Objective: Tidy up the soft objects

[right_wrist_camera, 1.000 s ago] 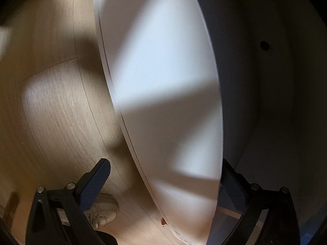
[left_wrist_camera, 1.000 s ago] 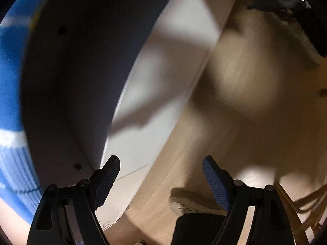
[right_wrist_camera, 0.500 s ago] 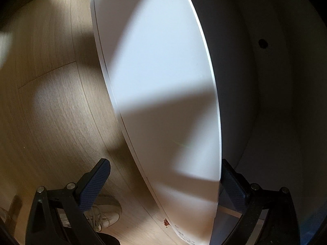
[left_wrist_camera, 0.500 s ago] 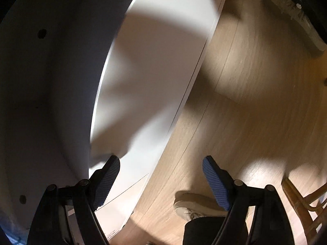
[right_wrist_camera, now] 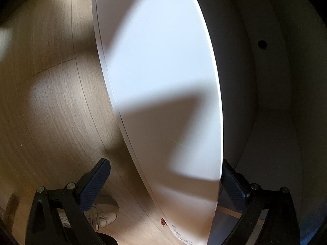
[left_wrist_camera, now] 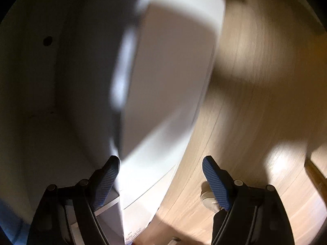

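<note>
White cabinet panel (right_wrist_camera: 163,81) stands on sunlit, shadow-streaked wooden floor (right_wrist_camera: 57,102).

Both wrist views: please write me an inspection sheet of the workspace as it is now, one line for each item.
Surface: light wood floor, with patches of light and shadow.
Job's things: nothing seen; no soft object shows in either view.
Clutter: nothing seen on the floor, apart from a pale laced shoe at the bottom edge.
Grippers: left gripper open and empty; right gripper open and empty, with the edge of the white cabinet door between its jaws; contact cannot be told.
Cables: nothing seen.
Surroundings: dark cabinet interior with a round hole in its wall; the left wrist view is motion-blurred.
</note>
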Demonstrator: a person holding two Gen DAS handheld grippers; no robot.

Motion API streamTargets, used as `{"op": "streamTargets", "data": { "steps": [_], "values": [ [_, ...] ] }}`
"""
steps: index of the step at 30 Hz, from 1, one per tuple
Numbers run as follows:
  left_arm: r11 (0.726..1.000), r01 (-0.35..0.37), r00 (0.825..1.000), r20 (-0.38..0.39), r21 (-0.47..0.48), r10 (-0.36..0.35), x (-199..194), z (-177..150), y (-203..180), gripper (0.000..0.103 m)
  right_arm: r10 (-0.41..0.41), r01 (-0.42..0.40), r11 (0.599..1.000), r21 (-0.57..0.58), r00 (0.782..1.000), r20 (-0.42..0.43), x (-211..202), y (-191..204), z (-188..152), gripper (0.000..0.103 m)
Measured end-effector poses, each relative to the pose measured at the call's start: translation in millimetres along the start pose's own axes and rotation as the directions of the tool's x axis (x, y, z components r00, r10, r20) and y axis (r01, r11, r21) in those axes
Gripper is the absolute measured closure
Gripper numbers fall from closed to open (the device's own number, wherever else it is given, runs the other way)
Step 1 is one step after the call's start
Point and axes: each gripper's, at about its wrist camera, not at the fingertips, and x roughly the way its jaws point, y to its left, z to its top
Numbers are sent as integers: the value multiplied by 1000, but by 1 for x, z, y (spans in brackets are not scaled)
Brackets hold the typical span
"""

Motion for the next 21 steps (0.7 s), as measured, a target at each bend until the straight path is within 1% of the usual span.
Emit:
{"op": "streamTargets", "data": {
  "steps": [1, 2, 3, 5, 6, 10, 14, 17, 21],
  "values": [
    [1000, -13, 1000, -10, 26, 14, 7, 0, -5, 10, 4, -4, 1000, 3, 1000, 2, -1, -1, 0, 0],
    [999, -15, 1000, -15, 40, 15, 10, 0, -8, 3, 7, -7, 1000, 8, 1000, 3, -2, -1, 1, 0],
    [999, -17, 1000, -17, 49, 18, 13, 1, -13, 1, 9, -10, 1000, 11, 1000, 5, -1, -2, 1, 0],
    [994, -55, 998, -27, 91, 57, 16, 0, -20, 1, 14, -14, 1000, 16, 1000, 5, -1, -3, 0, 0],
    [993, -61, 998, -30, 100, 64, 15, 0, -21, 1, 17, -17, 1000, 17, 1000, 5, 0, -4, -2, 0],
    [997, -30, 999, -24, 78, 32, 11, -3, -20, 1, 38, -38, 999, 26, 999, 0, -6, -5, -2, 0],
    [995, -28, 999, -29, 97, 31, 8, -7, -29, 1, 48, -48, 999, 11, 999, -1, -15, 1, -5, 0],
    [996, -18, 999, -32, 89, 21, 4, -10, -34, 1, 50, -50, 999, -8, 999, -6, -22, 7, -10, 0],
    [996, -2, 1000, -28, 87, 4, -3, -16, -40, 1, 82, -82, 997, 5, 997, -7, -30, 8, -14, 0]
  ]
}}
